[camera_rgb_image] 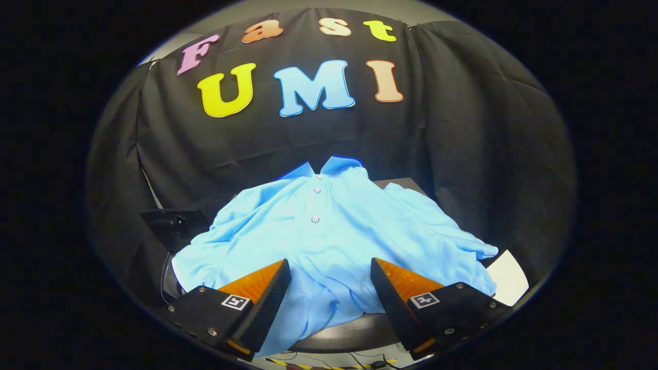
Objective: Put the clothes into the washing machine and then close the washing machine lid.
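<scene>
A dark lid-like panel [172,226] stands tilted at the left, beside the light blue polo shirt [329,231]. The shirt lies spread, collar away, over the round dark rim [349,336] of the washing machine. The gripper [329,288] hangs over the shirt's near hem, its fingers [262,303] spread apart with cloth between them, pinching nothing; a white sheet [509,280] lies at the right.

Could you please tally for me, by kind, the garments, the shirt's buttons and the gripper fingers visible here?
Light blue polo shirt: 1
Buttons on its placket: 3
Fingers of the open gripper, held apart over the shirt's hem: 2
Total: 6
</scene>
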Motion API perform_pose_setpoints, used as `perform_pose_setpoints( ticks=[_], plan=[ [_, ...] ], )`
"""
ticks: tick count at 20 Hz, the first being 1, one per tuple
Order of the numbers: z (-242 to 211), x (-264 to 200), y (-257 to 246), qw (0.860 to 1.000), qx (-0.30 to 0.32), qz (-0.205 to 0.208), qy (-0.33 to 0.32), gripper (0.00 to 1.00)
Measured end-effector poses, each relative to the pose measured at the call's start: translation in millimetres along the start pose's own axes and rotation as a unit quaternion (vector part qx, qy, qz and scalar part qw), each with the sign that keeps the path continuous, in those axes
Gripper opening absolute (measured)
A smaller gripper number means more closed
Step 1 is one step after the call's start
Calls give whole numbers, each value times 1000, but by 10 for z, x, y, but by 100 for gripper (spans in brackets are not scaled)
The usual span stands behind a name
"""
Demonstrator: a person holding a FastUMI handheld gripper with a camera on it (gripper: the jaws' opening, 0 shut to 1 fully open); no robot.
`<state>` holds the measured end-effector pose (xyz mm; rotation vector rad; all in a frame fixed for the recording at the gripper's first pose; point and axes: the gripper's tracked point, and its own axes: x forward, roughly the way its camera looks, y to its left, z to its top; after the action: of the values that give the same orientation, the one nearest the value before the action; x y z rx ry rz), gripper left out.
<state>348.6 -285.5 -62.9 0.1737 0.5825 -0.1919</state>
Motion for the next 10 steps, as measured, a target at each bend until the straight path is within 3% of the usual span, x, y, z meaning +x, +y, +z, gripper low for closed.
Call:
perform_pose_setpoints(
  ticks=[4, 10],
  plan=[
    [-53, 57, -11, 1000, 2, 11, 9, 97],
    [-84, 88, 6, 999, -35, -7, -9, 98]
  ],
)
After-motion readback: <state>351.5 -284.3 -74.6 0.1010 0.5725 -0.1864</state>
